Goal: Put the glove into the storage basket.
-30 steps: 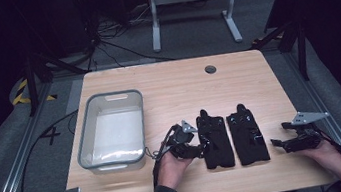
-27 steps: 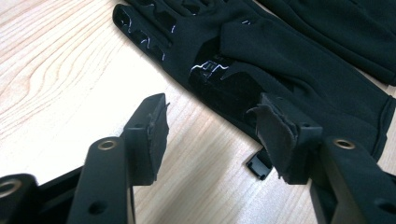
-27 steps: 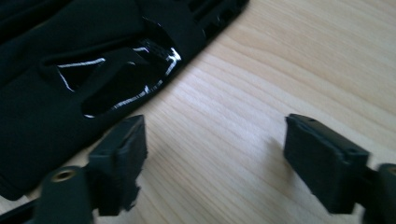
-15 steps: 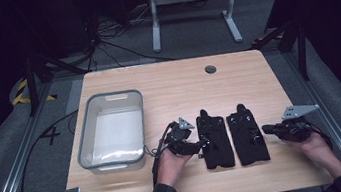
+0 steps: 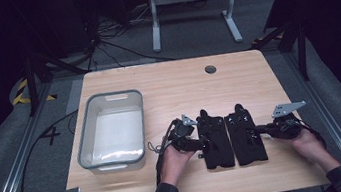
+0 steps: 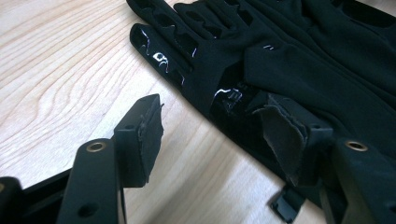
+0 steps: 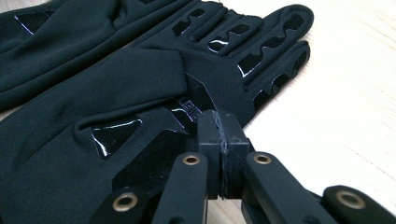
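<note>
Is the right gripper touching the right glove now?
Cannot tell. In the right gripper view the right gripper is shut, its pads meeting just over the right glove; no contact or gap shows plainly.

You have two black gloves lying flat on the wooden table, side by side, fingers pointing away from you. The left glove [image 5: 215, 140] and the right glove [image 5: 246, 136] almost touch. Both have shiny black patches on the fingers and palm.
</note>
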{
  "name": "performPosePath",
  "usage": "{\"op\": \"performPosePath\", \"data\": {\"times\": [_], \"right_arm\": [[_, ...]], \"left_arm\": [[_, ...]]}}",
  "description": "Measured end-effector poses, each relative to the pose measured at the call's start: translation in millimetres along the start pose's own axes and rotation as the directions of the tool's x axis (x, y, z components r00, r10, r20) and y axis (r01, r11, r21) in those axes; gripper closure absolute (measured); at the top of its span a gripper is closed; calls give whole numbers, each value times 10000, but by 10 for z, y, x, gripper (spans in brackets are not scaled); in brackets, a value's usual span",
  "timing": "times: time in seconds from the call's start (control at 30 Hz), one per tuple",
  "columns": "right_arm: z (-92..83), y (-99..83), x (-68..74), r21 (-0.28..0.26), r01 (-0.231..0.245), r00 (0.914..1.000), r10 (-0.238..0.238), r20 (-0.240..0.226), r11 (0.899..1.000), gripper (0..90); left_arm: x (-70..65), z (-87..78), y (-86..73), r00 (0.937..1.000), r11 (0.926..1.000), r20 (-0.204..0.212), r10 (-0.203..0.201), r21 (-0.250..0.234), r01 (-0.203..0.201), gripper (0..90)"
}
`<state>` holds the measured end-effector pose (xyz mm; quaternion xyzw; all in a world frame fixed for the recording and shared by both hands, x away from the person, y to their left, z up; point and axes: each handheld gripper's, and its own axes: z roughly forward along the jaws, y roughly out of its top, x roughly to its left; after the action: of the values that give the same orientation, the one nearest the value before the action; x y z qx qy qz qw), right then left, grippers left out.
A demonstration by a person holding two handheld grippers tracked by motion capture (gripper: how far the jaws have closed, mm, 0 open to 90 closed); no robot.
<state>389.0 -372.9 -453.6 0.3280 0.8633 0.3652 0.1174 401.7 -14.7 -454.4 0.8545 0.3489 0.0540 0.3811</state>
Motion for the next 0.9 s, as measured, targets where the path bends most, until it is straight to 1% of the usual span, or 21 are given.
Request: {"op": "performPosePath", "data": {"times": [0.03,0.07,0.1,0.13,0.23,0.27,0.3,0.33,0.37,0.4,0.47,0.53,0.6,0.67,0.8,0.9], "right_arm": [[0,0,0,0,0,10000,0,0,10000,898],[-1,1,6,33,37,10000,-36,-15,10000,898],[-1,1,6,33,37,10000,-36,-15,10000,898],[1,2,10,16,41,10000,-41,-11,10000,898],[2,1,15,24,95,10000,-95,-28,10000,898],[3,1,15,29,124,9999,-124,-36,9999,898],[3,1,15,30,124,9999,-124,-30,9999,898],[3,1,15,30,124,9999,-124,-30,9999,898],[4,1,15,33,121,9999,-121,-33,9999,898],[5,1,16,36,132,9999,-132,-48,9999,898],[5,1,21,46,132,9999,-132,-87,9999,898],[6,2,24,57,163,9998,-163,-105,9998,898],[6,3,27,65,175,9998,-174,-119,9998,898],[6,3,26,67,177,9998,-176,-129,9998,899],[7,7,34,102,198,9997,-196,-158,9998,899],[15,10,44,64,202,9996,-201,-174,9998,899]], "left_arm": [[2,20,6,10000,10000,-11,-42,-31,42,403],[2,36,13,10000,10000,-16,-47,7,47,429],[0,56,19,10000,10000,-37,-49,61,49,429],[4,76,24,10000,9999,-68,5,122,-4,443],[-13,120,28,9999,9998,-105,-23,211,25,493],[-19,121,31,9999,9997,-108,34,229,-32,543],[-28,121,34,9999,9996,-121,53,265,-50,562],[-40,127,34,9999,9997,-116,20,251,-17,562],[-44,126,37,10000,9995,-45,67,306,-66,600],[-54,130,37,10000,9995,17,16,310,-16,645],[-76,140,42,10000,9995,1,13,324,-13,721],[-82,142,47,10000,9994,34,-91,338,90,776],[-85,134,56,9998,9993,51,-214,317,213,856],[-87,124,59,9995,9991,43,-301,291,300,869],[-70,48,76,9968,9974,352,-713,-70,716,874],[-57,-7,89,9944,9956,622,-857,-336,879,874]]}}
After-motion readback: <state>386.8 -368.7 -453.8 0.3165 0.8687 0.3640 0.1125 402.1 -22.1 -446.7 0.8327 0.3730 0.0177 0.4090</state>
